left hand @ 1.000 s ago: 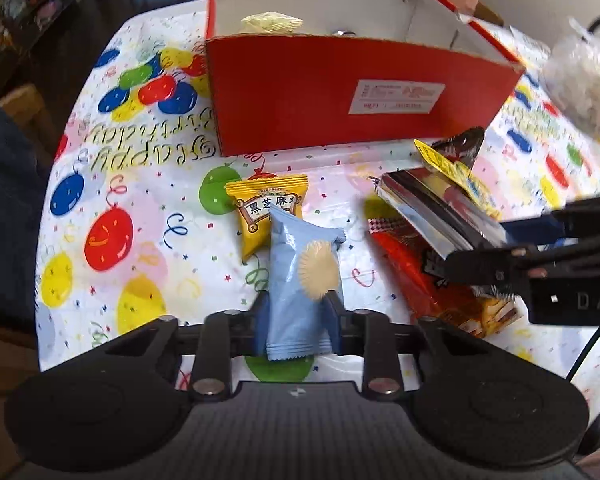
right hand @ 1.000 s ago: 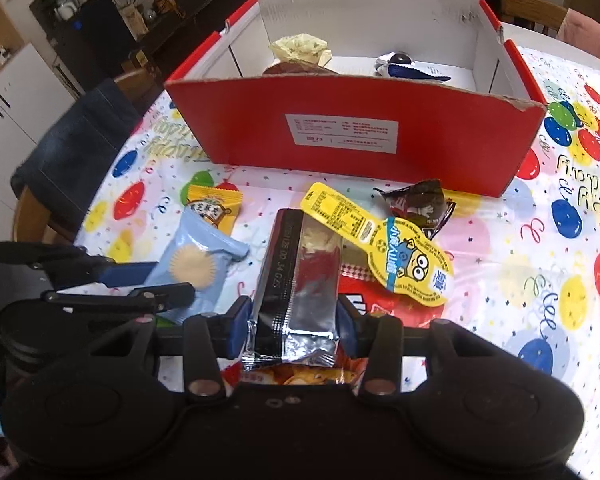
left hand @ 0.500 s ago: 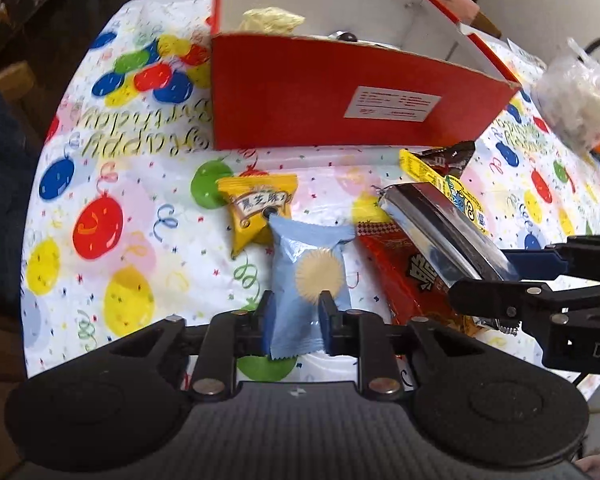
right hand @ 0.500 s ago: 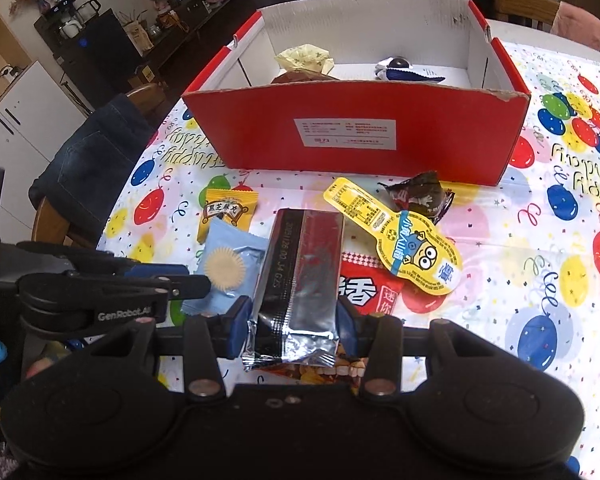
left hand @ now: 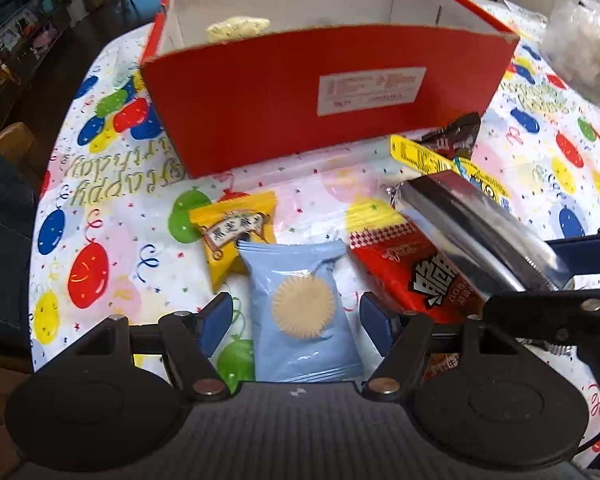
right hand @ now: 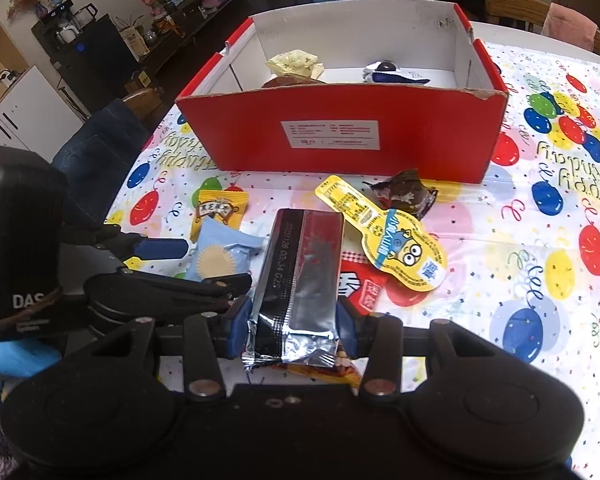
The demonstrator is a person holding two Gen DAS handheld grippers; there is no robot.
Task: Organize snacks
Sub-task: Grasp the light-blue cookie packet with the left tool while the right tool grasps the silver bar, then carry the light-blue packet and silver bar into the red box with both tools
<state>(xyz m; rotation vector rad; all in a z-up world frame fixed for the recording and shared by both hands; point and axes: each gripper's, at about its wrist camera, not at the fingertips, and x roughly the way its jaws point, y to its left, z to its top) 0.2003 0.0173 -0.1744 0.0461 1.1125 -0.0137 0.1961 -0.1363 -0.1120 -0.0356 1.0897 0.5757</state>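
Note:
The blue biscuit packet (left hand: 300,312) lies on the balloon tablecloth between the fingers of my left gripper (left hand: 296,318). Its jaws are opening, and both pads stand clear of the packet. My right gripper (right hand: 293,328) is shut on a silver-and-black packet (right hand: 300,264), held above a red snack bag (right hand: 360,292). A small yellow packet (left hand: 236,232) lies just beyond the blue one. The red cardboard box (right hand: 340,136) stands behind, with a pale yellow packet (right hand: 296,64) and a blue-white packet (right hand: 392,74) inside.
A yellow cartoon-printed pouch (right hand: 400,244) and a dark brown wrapper (right hand: 404,196) lie in front of the box. A clear plastic bag (left hand: 584,48) sits at the table's far right. A chair draped with jeans (right hand: 96,148) stands at the left edge.
My left gripper's jaws have spread apart and let go of the blue packet, which now rests flat on the cloth. The right gripper still holds the silver packet in place.

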